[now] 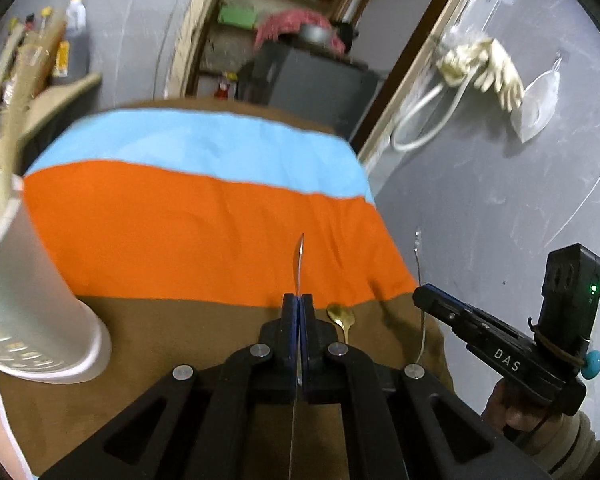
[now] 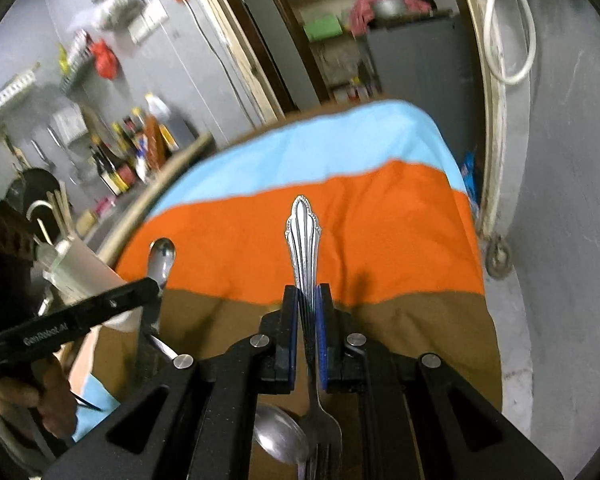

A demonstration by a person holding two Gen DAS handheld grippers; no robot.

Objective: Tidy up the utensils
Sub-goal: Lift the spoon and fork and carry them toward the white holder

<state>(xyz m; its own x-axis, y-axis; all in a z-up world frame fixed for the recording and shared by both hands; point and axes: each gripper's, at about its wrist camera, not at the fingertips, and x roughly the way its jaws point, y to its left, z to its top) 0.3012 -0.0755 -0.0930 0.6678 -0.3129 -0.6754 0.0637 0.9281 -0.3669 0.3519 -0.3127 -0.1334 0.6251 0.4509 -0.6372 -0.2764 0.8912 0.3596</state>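
Fork clamped in right gripper, frame centre, handle forward. Left gripper clamped on thin utensil, seen edge-on, centre frame above striped cloth.

Both grippers' jaws clamped, angled down.

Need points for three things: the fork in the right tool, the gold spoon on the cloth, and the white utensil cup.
fork (image 2: 303, 236): right wrist view, on the ornate handle ahead of the pads.
gold spoon (image 1: 340, 314): left wrist view, on the bowl lying on the brown stripe.
white utensil cup (image 1: 28, 292): left wrist view, on its outer wall.
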